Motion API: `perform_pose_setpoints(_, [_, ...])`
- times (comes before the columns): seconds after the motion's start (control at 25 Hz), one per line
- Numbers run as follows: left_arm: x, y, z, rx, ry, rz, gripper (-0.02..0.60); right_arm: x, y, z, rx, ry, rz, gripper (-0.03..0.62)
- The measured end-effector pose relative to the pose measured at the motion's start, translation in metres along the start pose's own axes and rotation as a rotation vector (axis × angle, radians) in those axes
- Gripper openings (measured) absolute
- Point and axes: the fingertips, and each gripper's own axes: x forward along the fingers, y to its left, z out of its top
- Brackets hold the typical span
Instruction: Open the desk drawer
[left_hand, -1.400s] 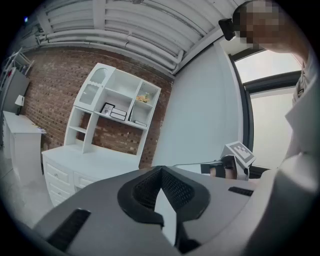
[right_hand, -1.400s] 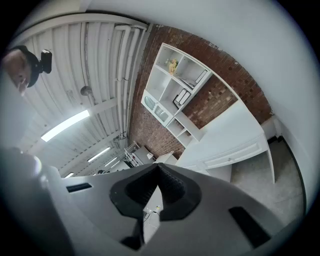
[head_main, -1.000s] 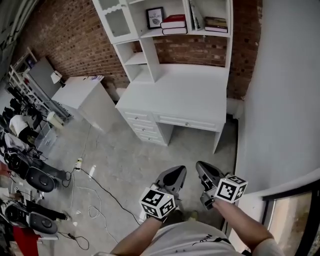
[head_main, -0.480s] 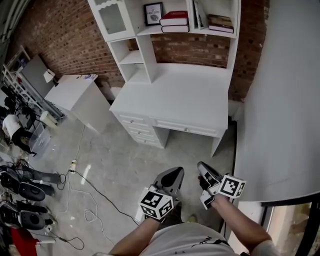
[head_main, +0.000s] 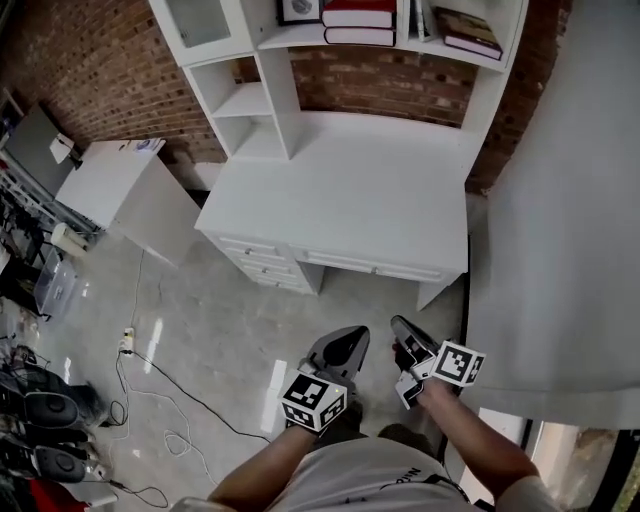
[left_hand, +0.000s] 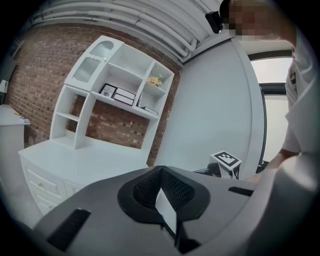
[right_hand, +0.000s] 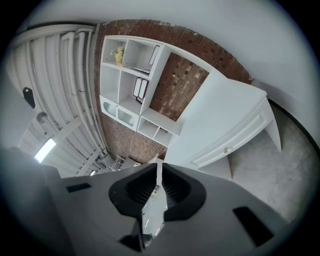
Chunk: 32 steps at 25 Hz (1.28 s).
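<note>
The white desk (head_main: 350, 195) stands ahead against a brick wall. Its wide drawer (head_main: 372, 266) under the top is closed, and a stack of small drawers (head_main: 255, 262) sits at its left. In the right gripper view the wide drawer (right_hand: 227, 146) shows with its small knob. Both grippers hang over the floor, well short of the desk. My left gripper (head_main: 351, 334) (left_hand: 161, 171) is shut and holds nothing. My right gripper (head_main: 398, 326) (right_hand: 158, 166), rolled to one side, is also shut and holds nothing.
A hutch with books (head_main: 355, 22) rises from the desk's back. A white side cabinet (head_main: 110, 185) stands to the left, a grey wall (head_main: 570, 250) close on the right. A cable (head_main: 170, 400) runs over the floor, with dark equipment (head_main: 40, 420) at far left.
The person and both grippers have come closer to the desk, which now looks larger and nearer. The right gripper has rolled slightly. Both stay shut.
</note>
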Motion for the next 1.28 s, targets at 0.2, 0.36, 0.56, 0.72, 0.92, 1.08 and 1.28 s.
perform_pose_setpoints(0.2, [0.029,0.053,0.002,-0.007,0.028,-0.029,0.012,0.053,-0.033,0.014,0.023,-0.015,-0.049,0.021])
perform_pose_setpoints(0.36, [0.057,0.083,-0.01,-0.029,0.06,-0.038,0.012,0.084,-0.074,0.021,0.038,-0.003,-0.112,0.038])
perform_pose_setpoints(0.56, [0.099,0.112,-0.031,-0.052,0.111,-0.033,0.012,0.127,-0.129,0.028,0.065,0.021,-0.144,0.058])
perform_pose_setpoints(0.72, [0.132,0.133,-0.039,-0.07,0.135,-0.008,0.012,0.15,-0.184,0.031,0.112,0.041,-0.198,0.066])
perform_pose_setpoints(0.92, [0.17,0.16,-0.055,-0.083,0.171,0.007,0.012,0.18,-0.246,0.037,0.254,0.004,-0.215,0.087])
perform_pose_setpoints(1.08, [0.193,0.179,-0.086,-0.084,0.207,0.019,0.012,0.201,-0.284,0.033,0.314,-0.03,-0.219,0.095])
perform_pose_setpoints(1.28, [0.208,0.194,-0.118,-0.099,0.226,0.027,0.011,0.219,-0.318,0.024,0.34,-0.045,-0.229,0.101])
